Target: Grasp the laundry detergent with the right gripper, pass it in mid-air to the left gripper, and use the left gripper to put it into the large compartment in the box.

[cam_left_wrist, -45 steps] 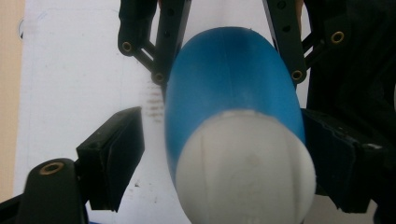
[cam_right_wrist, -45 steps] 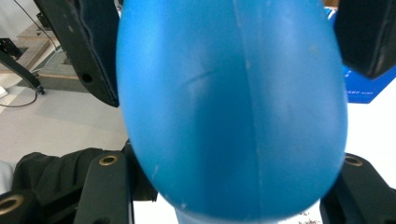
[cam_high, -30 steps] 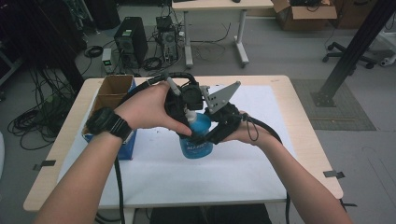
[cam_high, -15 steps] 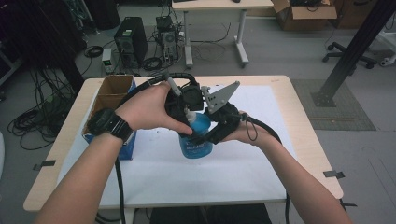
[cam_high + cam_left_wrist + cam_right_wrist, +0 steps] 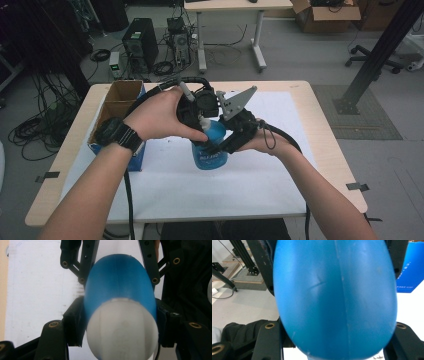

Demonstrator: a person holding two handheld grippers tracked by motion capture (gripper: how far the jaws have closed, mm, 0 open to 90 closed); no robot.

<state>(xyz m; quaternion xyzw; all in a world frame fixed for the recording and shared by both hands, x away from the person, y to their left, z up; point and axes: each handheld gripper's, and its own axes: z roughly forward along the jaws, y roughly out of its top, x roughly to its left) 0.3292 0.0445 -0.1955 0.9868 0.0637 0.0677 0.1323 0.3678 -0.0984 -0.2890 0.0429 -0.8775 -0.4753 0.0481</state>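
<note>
**A:** What is on the worktop (image 5: 280, 195), and where is the bottle?

**B:** A blue bottle (image 5: 210, 147) with a white cap (image 5: 122, 332) stands upright near the middle of the worktop, on a white sheet. A cardboard box (image 5: 117, 102) sits at the left edge, well apart from it.

**A:** How are the two tools placed?

**B:** The left hand-held gripper (image 5: 200, 117) comes down from above, its jaws closed against the bottle's shoulder just below the cap. The right hand-held gripper (image 5: 225, 145) comes in from the side, its jaws pressed on the blue body lower down.

**A:** What would make this step go well?

**B:** It looks like an opening or steadying step. I would judge that the right one should keep firm pressure on the rounded body, which could slip. The left one seems to sit on the shoulder; to turn the cap, it would need to grip the cap itself, squarely, with the bottle kept vertical.
</note>
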